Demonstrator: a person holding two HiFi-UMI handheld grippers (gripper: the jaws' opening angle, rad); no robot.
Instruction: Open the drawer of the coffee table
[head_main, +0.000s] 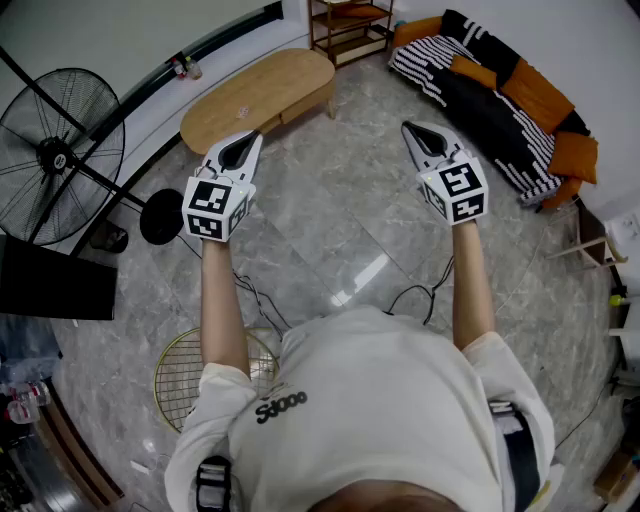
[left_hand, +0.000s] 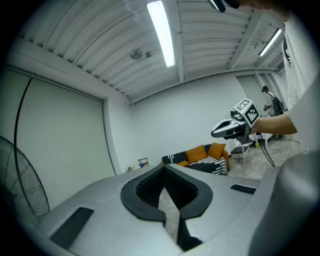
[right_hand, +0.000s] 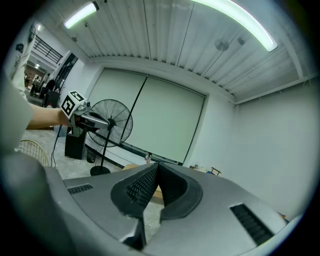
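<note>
Okay, head view, left to right. Standing fan at the floor's far left edge, its round base just beside a dark box. Round wire basket on the floor by the person's left side.

Left gripper held out in the air on a bare forearm, marker cube toward the camera. Jaws together, nothing between them; the left gripper view confirms this, pads meeting at the tip, with wall and sofa beyond.

Coffee table: oval wooden top, standing on the marble floor toward its far edge, ahead of the person and a bit left of centre. In the picture the left jaws' tips line up with its near edge, but they are up in the air and apart from it. Drawer front can't be made out from here.

Wooden shelf unit at the far wall behind the table. Black cables on the floor near the person's right forearm.

Right gripper held out level with the left one, over bare floor to the right of the table. Jaws together and empty; the right gripper view shows pads meeting, fan and left gripper off to the side.

Sofa along the floor's far right corner, striped cover, orange cushions on it.
</note>
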